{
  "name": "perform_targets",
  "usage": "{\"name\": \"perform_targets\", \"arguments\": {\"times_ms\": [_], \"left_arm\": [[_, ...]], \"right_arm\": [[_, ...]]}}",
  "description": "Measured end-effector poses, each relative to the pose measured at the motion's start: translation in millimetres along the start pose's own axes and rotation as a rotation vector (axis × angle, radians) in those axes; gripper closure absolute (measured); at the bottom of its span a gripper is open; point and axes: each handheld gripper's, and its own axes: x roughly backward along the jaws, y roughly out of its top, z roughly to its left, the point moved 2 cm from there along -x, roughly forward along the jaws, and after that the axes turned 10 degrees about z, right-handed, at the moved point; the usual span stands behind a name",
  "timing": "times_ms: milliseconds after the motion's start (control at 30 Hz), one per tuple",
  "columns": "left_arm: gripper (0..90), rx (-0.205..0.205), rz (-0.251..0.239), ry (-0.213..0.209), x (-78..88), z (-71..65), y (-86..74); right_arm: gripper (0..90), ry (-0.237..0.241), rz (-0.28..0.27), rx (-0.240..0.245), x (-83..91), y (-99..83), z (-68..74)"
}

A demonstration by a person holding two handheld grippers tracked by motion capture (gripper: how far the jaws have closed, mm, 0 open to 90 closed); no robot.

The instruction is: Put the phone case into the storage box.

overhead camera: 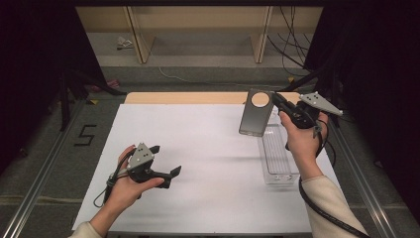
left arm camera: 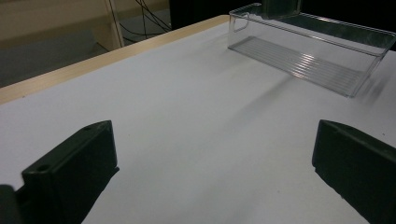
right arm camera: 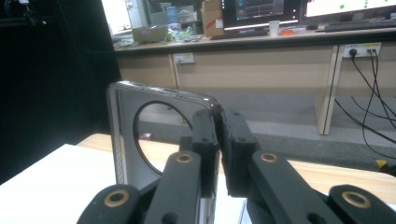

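Note:
A flat grey phone point(overhead camera: 256, 116) with a large round circle near its top hangs upright above the far end of a clear plastic tray point(overhead camera: 277, 158). My right gripper point(overhead camera: 275, 100) is shut on its right edge. In the right gripper view the two jaws pinch the phone point(right arm camera: 126, 135) at its top corner, where my right gripper point(right arm camera: 219, 135) closes. My left gripper point(overhead camera: 166, 159) rests low over the white table sheet point(overhead camera: 198, 163) at the left, open with nothing between its jaws. The left gripper view has my left gripper point(left arm camera: 215, 158) facing the tray point(left arm camera: 308, 51) across bare sheet.
The tray lies lengthwise along the right side of the sheet, with nothing in it. A wooden table edge point(overhead camera: 188, 97) runs along the far side. Beyond it are floor, cables and a shelf frame. Dark curtains flank both sides.

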Motion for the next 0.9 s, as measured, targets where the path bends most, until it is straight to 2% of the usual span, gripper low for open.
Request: {"name": "perform_targets", "arguments": {"times_ms": [900], "left_arm": [[0.0,0.003,-0.005,0.004,1.7,1.5,1.2]], "right_arm": [[85.5,-0.011,-0.01,-0.008,3.2,3.2,-5.6]]}}
